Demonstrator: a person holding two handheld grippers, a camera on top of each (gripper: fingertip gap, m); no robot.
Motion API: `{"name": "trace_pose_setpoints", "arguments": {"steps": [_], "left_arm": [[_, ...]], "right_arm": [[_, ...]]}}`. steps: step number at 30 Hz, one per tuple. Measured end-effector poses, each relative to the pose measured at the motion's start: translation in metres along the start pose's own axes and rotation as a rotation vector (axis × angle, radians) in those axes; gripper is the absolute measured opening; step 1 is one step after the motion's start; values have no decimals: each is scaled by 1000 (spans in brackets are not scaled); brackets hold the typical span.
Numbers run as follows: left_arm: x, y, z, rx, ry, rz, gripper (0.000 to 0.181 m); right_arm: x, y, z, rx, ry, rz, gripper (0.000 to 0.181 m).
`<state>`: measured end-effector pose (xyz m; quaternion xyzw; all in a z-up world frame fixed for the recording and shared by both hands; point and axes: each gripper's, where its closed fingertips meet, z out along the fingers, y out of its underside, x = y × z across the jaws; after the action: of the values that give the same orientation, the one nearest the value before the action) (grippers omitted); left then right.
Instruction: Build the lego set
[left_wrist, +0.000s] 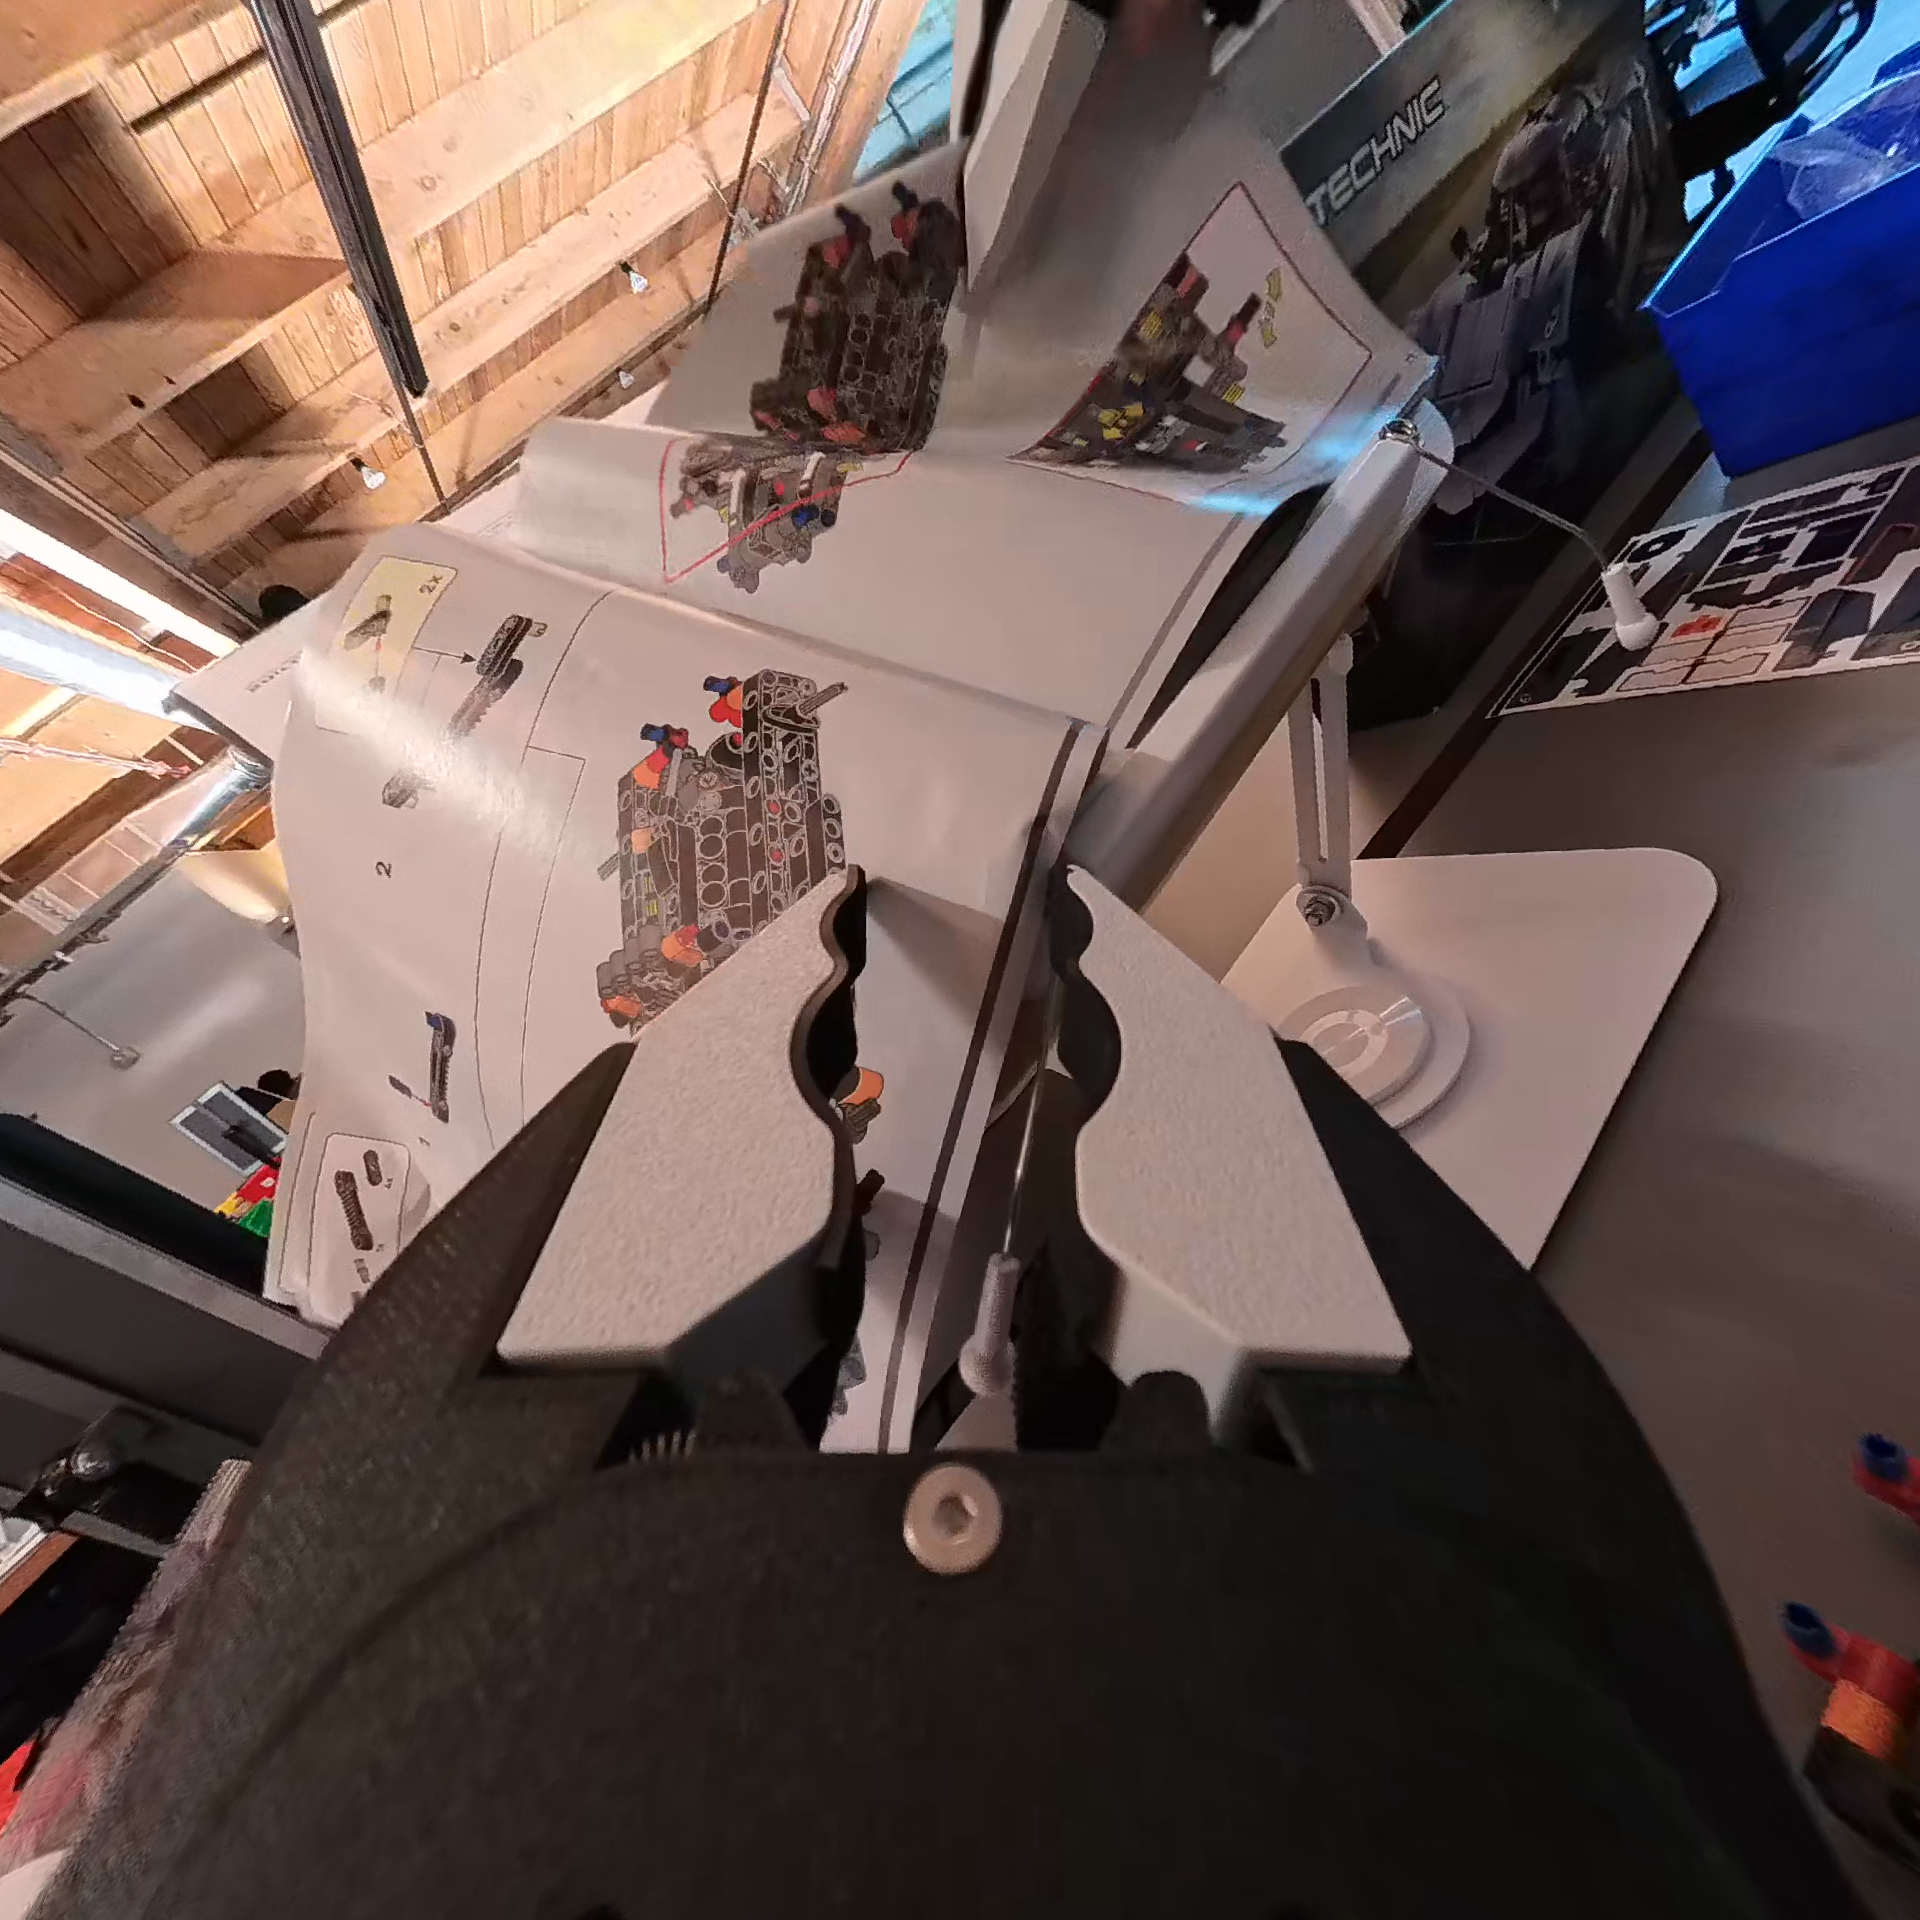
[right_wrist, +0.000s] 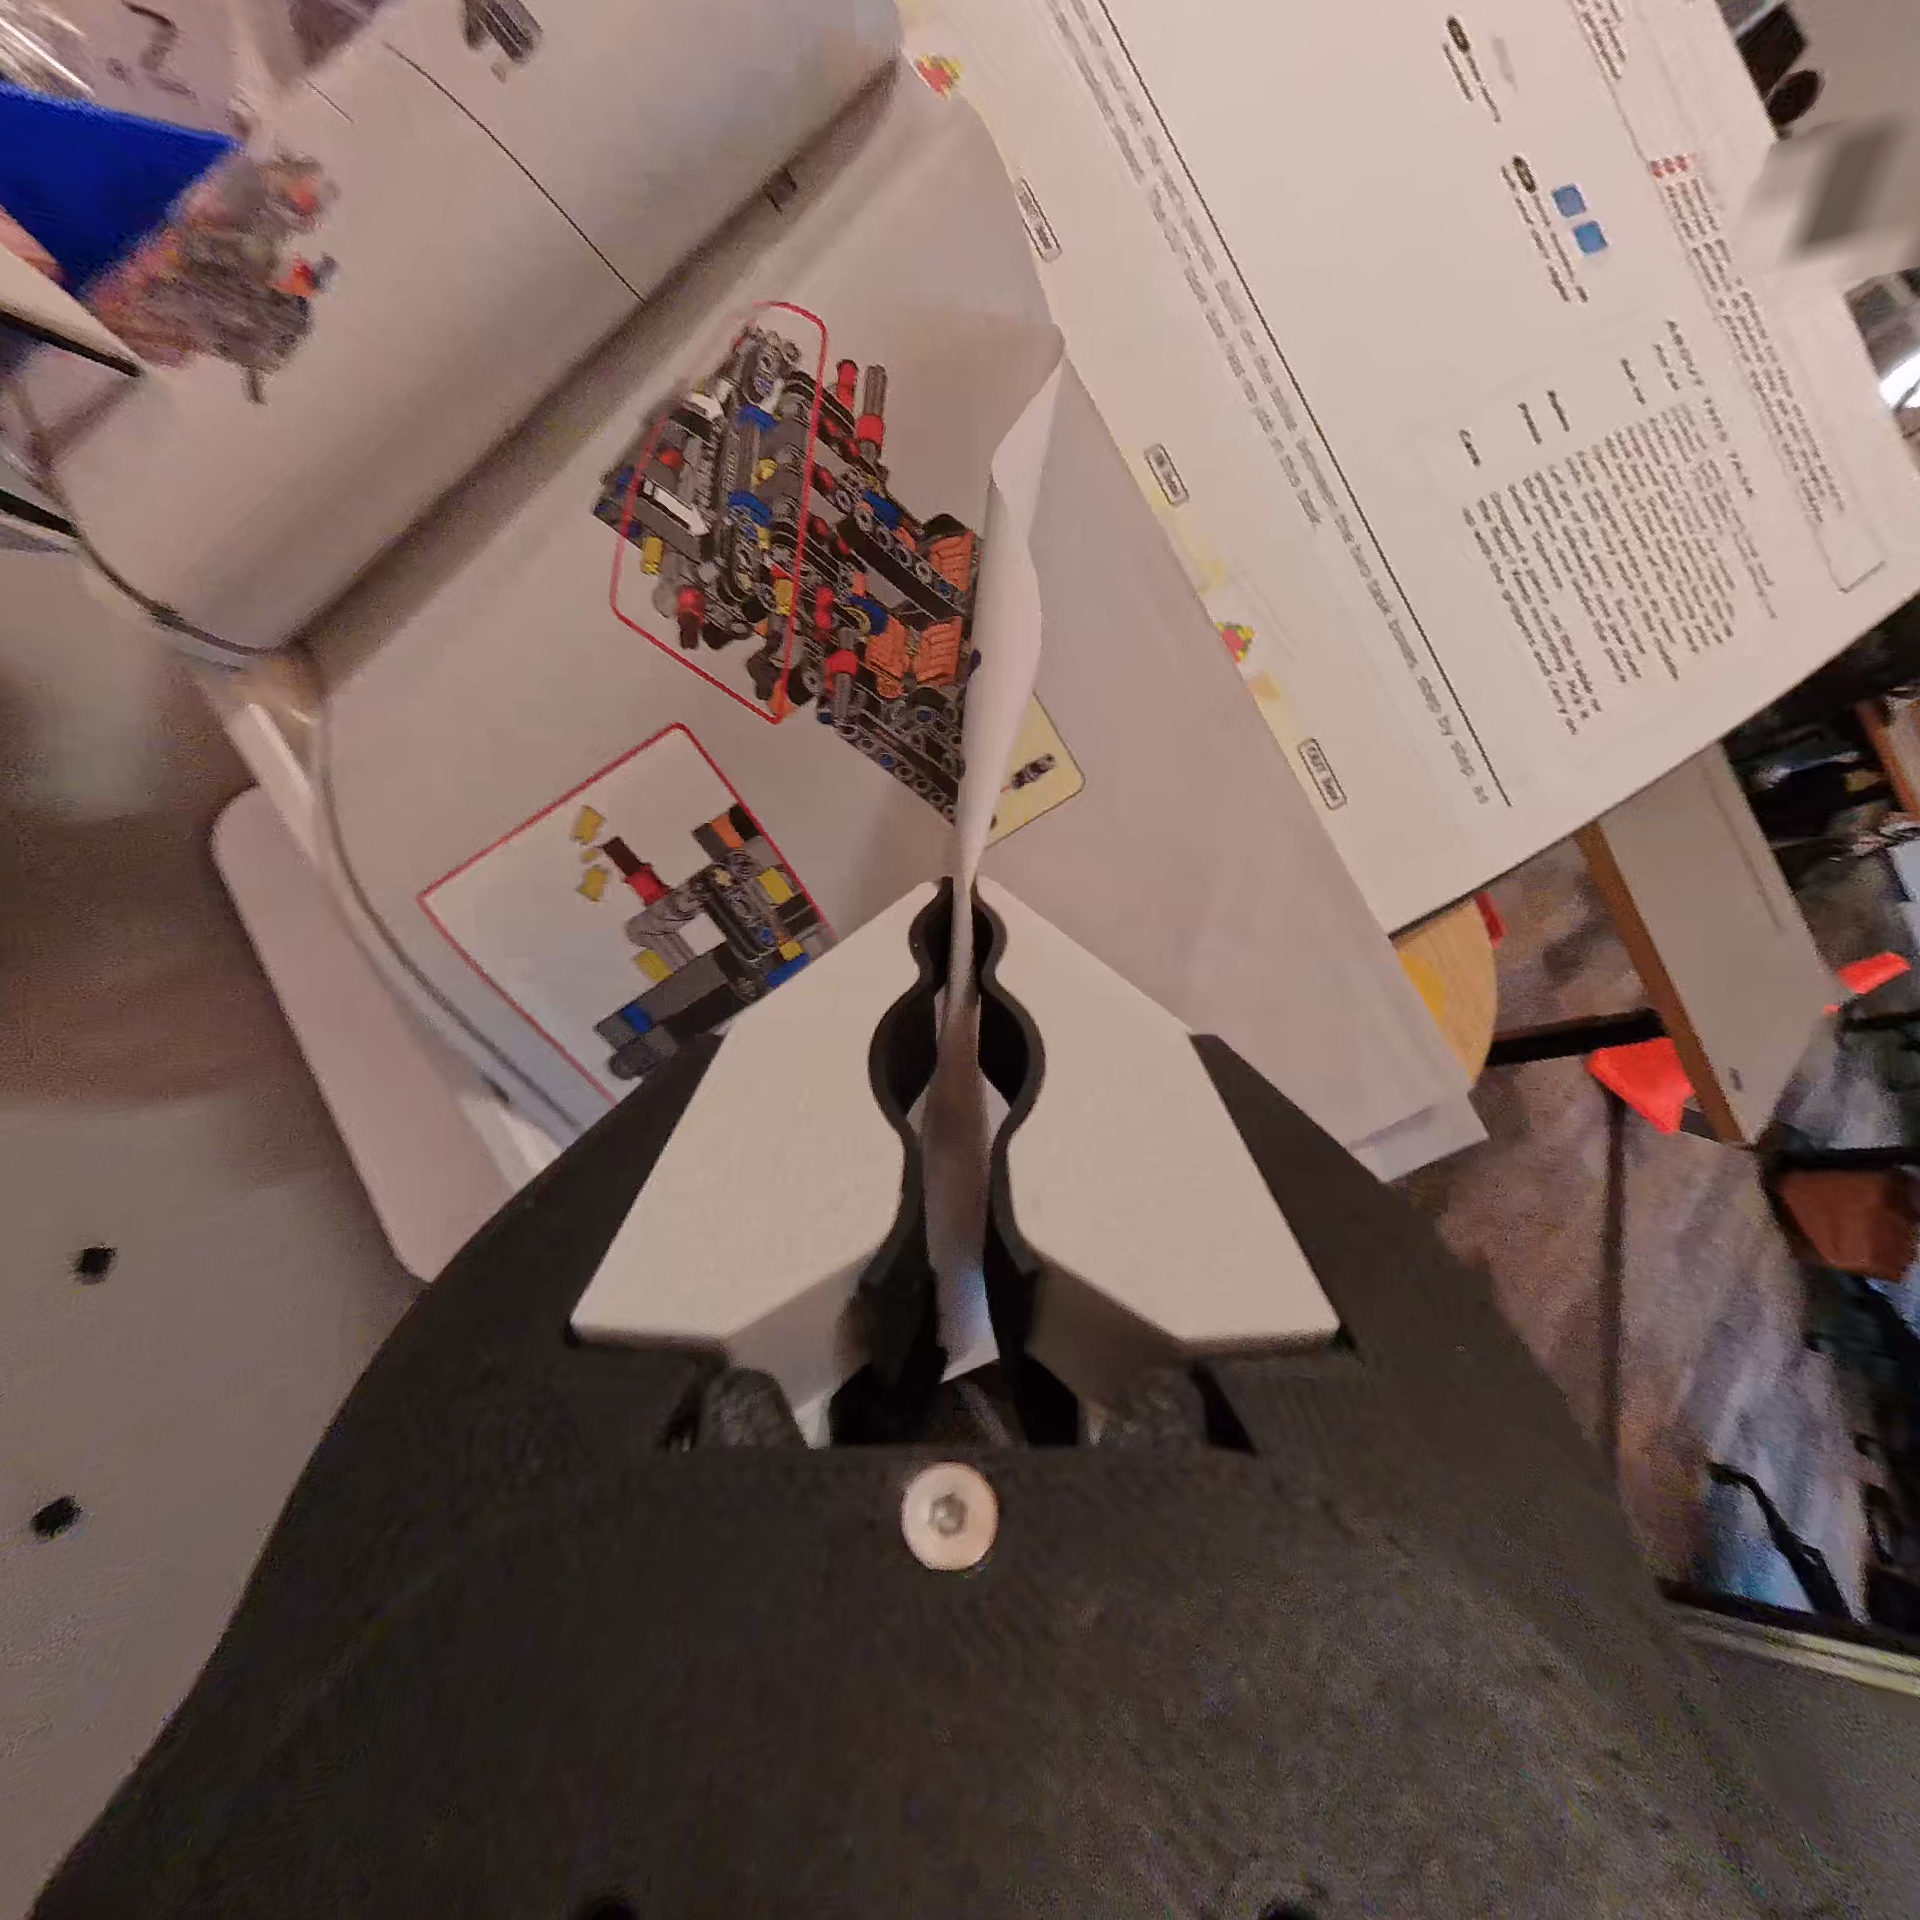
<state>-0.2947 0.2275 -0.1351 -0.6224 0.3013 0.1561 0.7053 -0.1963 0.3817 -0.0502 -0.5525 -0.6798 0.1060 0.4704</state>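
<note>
The instruction booklet (left_wrist: 831, 623) lies open on a white book stand (left_wrist: 1475, 935). In the left wrist view my left gripper (left_wrist: 961, 878) is open in front of the booklet's lower edge. The page edge and the stand's wire page clip (left_wrist: 992, 1330) lie between its fingers, and the pads are clear of them. In the right wrist view my right gripper (right_wrist: 961, 894) is shut on one white page (right_wrist: 1003, 623). The page is pinched edge-on between the pads and twists up from the booklet (right_wrist: 540, 790). The lifted page curls at the top of the left wrist view (left_wrist: 1195, 343).
A sticker sheet (left_wrist: 1766, 592), the set's box (left_wrist: 1507, 208) and a blue bin (left_wrist: 1808, 312) lie beyond the stand. Red, orange and blue lego parts (left_wrist: 1870, 1704) lie at the right edge. A printed white sheet (right_wrist: 1455, 364) hangs above a wooden stool (right_wrist: 1444, 997). Some 20 cm of space lies between my two pairs of fingers.
</note>
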Motion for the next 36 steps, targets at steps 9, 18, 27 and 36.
{"name": "trace_pose_setpoints", "arguments": {"steps": [9,18,27,36], "left_arm": [[-5,-8,-7,24,-4,4,37],[-8,-28,-14,77,-24,31,58],[3,-75,-12,114,-99,128,77],[1,-83,-7,116,-173,150,64]], "right_arm": [[-29,-53,-25,120,-252,168,0],[-42,-75,-32,124,-320,203,0],[-58,-100,-33,155,-374,211,0],[-64,-109,-32,157,-385,209,0]]}}
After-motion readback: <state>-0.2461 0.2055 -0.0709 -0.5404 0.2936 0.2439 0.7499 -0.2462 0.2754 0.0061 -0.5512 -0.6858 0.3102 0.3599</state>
